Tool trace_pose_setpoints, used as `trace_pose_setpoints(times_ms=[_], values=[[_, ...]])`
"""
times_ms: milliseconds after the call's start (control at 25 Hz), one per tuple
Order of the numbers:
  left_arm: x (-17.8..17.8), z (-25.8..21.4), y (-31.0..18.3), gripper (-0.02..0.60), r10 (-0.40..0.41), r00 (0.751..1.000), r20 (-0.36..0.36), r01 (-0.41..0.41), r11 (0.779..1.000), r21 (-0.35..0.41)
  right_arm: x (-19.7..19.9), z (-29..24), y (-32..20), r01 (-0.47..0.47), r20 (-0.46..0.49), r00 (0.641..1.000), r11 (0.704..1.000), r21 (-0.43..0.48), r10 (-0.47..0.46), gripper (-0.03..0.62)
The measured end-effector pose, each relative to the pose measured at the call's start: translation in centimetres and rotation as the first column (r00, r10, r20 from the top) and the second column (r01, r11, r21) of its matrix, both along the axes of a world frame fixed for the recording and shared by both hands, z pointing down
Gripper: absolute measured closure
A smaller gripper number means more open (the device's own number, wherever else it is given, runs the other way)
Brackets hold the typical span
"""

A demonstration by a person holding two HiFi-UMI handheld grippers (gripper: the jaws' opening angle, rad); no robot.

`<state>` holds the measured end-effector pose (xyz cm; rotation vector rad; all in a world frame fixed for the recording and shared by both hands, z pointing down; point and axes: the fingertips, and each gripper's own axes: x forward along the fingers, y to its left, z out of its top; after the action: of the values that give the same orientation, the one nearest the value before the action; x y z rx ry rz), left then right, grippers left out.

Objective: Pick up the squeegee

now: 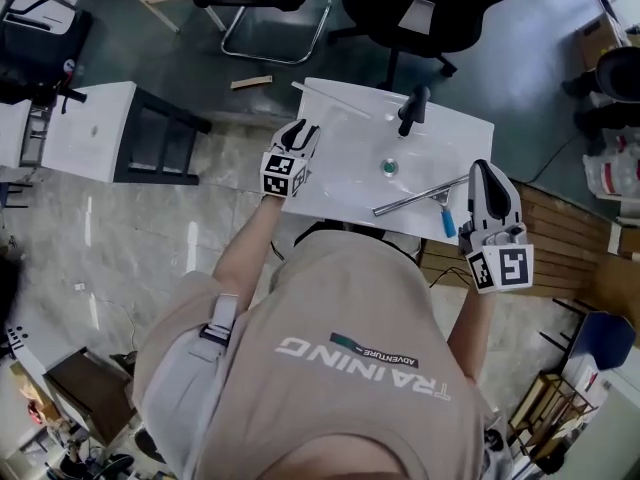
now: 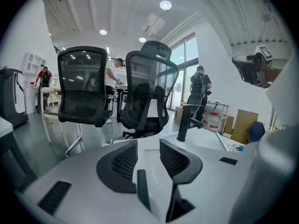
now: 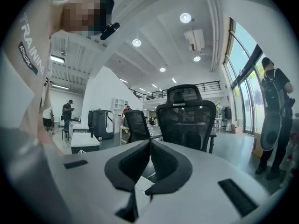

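Looking straight down: the left gripper (image 1: 301, 134) hangs over the near left corner of the white sink basin (image 1: 340, 163), its marker cube toward the person. Just ahead and right of its tips lies a thin white rod (image 1: 331, 99) along the basin's far edge. Over to the right gripper (image 1: 483, 171), poised at the basin's right rim, pointing away from the person. Right beside it, on its left, there's the squeegee (image 1: 420, 196), metal bar slanting across the basin, blue grip closest to that gripper. Between the two grippers sit the drain (image 1: 389, 168) and, farther out, the black faucet (image 1: 413, 110). Beyond both, black office chairs (image 1: 420, 8).
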<state>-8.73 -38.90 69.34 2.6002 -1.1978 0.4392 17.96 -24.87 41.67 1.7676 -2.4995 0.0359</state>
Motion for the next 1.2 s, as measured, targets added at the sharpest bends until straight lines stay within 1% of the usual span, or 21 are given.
trace_pose_setpoints(times_ms=[120,240,360,560,680,760,880,920,1000,1120,1200], values=[[0.1,2.6,-0.9,0.437,-0.009,0.999,0.044,0.011,0.999,-0.047,0.8,0.0,0.1,-0.019,-0.009,1.000,1.000,-0.006,0.019,0.560],[0.0,5.3,-1.6,0.430,-0.032,0.995,0.095,0.041,0.994,-0.100,1.2,0.3,0.3,-0.036,-0.014,0.999,0.999,-0.016,0.036,0.560],[-0.1,7.2,-2.4,0.420,-0.054,0.989,0.134,0.074,0.987,-0.145,1.3,0.7,0.4,-0.043,-0.017,0.999,0.999,-0.028,0.042,0.560],[-0.1,9.6,-2.9,0.419,-0.054,0.982,0.181,0.094,0.971,-0.218,1.9,0.7,0.6,-0.063,-0.015,0.998,0.998,-0.029,0.063,0.560],[-0.2,10.5,-3.0,0.419,-0.061,0.977,0.204,0.109,0.966,-0.233,2.2,0.6,0.8,-0.078,-0.018,0.997,0.997,-0.028,0.078,0.560],[-0.1,10.8,-3.0,0.419,-0.071,0.969,0.238,0.128,0.965,-0.231,2.7,0.5,1.0,-0.085,-0.017,0.996,0.996,-0.032,0.085,0.560],[0.3,11.6,-3.0,0.420,-0.072,0.939,0.336,0.156,0.961,-0.228,3.4,0.7,1.1,-0.086,-0.014,0.996,0.996,-0.038,0.086,0.560],[0.4,11.8,-3.1,0.423,-0.070,0.931,0.357,0.159,0.962,-0.224,3.5,0.9,1.1,-0.087,-0.012,0.996,0.995,-0.039,0.086,0.560],[0.5,12.0,-3.2,0.428,-0.060,0.929,0.366,0.150,0.963,-0.224,3.5,1.2,1.2,-0.088,-0.007,0.996,0.995,-0.039,0.088,0.560],[0.6,12.1,-3.0,0.479,-0.025,0.934,0.357,0.119,0.962,-0.244,3.5,1.2,1.3,-0.085,-0.002,0.996,0.996,-0.037,0.085,0.560],[0.5,12.1,-2.9,0.482,-0.022,0.937,0.347,0.119,0.958,-0.260,3.5,1.1,1.4,-0.077,0.000,0.997,0.996,-0.035,0.077,0.560]])
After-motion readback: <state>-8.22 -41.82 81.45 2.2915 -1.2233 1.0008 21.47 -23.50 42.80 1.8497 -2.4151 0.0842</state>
